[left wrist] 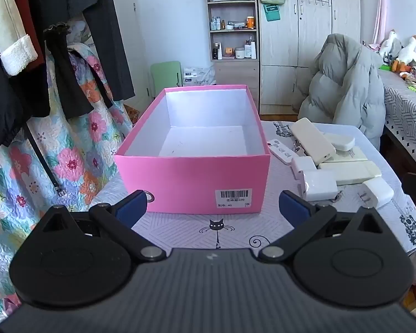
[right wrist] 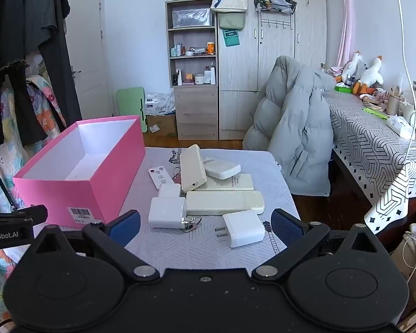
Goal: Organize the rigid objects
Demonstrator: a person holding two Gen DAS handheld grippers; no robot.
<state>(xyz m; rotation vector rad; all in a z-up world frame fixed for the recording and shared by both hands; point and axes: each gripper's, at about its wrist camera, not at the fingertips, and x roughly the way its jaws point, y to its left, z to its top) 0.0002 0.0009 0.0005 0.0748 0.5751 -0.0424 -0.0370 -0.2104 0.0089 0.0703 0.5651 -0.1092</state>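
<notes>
In the left wrist view, an open pink cardboard box (left wrist: 197, 149) with a white inside is sitting mid-frame on the patterned cloth-covered bench (left wrist: 208, 230); the left gripper (left wrist: 213, 204) is hovering with fingers spread wide, gripping nothing. In the right wrist view, a pile of white and cream chargers and power banks (right wrist: 208, 194) is lying at centre, just right of the box; the right gripper (right wrist: 205, 226) is hovering likewise wide apart and empty, with a wooden wardrobe (right wrist: 263, 55) standing behind.

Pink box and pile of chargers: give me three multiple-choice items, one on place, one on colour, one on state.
1. The white pile lies where, seen from the right wrist?
A. inside the box
B. right of the box
C. on the floor

2. The box's outside is
A. pink
B. green
C. grey

3. The box is
A. lidded
B. open and empty
C. full

Key: B, the pile sits on the table beside the box; A, its walls are pink; B, its bare white floor shows.
</notes>
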